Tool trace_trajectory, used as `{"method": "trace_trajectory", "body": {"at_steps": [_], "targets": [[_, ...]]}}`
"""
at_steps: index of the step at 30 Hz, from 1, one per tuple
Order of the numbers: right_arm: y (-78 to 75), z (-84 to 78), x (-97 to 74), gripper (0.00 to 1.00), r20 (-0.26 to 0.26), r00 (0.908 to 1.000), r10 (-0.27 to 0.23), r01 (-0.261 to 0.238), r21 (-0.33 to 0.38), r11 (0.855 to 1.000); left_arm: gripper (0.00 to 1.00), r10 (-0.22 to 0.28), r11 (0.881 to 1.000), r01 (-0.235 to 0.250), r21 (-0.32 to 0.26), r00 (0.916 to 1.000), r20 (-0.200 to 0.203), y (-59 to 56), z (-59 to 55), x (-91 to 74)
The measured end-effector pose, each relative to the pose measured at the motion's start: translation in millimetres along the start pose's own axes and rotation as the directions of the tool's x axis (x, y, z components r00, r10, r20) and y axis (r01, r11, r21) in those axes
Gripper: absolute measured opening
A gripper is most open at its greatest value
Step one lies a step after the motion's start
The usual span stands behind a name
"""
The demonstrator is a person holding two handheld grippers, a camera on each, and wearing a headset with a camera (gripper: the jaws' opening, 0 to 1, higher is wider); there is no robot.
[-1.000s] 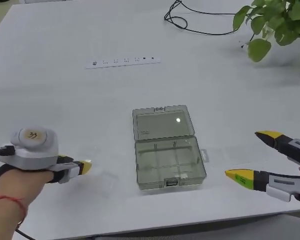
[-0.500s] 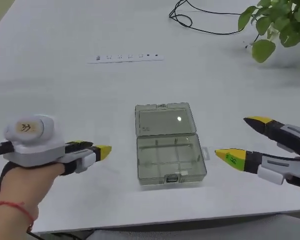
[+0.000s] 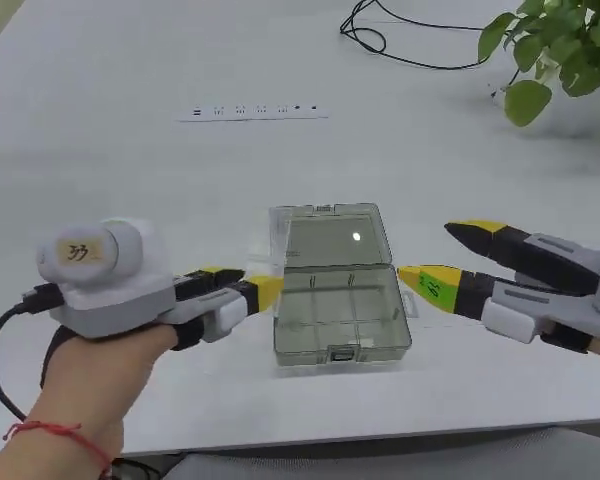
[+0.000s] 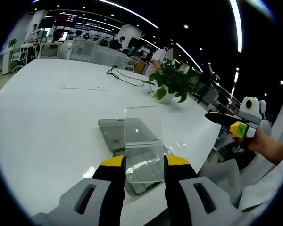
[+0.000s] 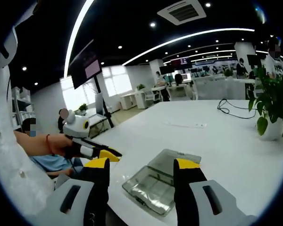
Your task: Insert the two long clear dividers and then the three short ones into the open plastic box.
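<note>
The open clear plastic box lies at the table's front middle, its lid folded back flat. Faint divider lines show inside its base. My left gripper is just left of the box, shut on a clear divider that stands upright over the lid's left edge. In the left gripper view the divider rises from between the jaws, in front of the box. My right gripper hovers open at the box's right side, holding nothing. The right gripper view looks between its jaws down at the box.
A white power strip lies farther back on the white table. A black cable and a potted plant are at the back right. A small clear piece lies by the box's right wall. The table's front edge is close.
The left gripper has moved right to the box with the clear divider raised. The right gripper has moved left toward the box, still open.
</note>
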State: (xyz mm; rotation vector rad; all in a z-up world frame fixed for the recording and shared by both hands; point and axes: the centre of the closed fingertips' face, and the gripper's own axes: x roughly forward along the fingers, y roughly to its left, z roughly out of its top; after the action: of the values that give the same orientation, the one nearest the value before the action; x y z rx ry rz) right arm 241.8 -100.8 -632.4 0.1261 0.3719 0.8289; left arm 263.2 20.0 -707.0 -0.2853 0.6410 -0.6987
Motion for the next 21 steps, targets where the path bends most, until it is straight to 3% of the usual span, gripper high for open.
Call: {"method": "trace_trajectory", "body": {"at_steps": [13, 21], "targets": [[11.1, -15.1, 24.7, 0.34, -0.047, 0.9989, 0.000, 0.005, 0.110, 0.994, 0.30, -0.097, 0.995, 0.096, 0.034, 0.9952, 0.015, -46.2, 3.7, 12.3], [15.7, -24.4, 39.5, 0.25, -0.068, 0.9977, -0.002, 0.013, 0.167, 0.986, 0.30, -0.129, 0.989, 0.128, 0.073, 0.9917, 0.004, -60.6, 4.2, 15.6]]}}
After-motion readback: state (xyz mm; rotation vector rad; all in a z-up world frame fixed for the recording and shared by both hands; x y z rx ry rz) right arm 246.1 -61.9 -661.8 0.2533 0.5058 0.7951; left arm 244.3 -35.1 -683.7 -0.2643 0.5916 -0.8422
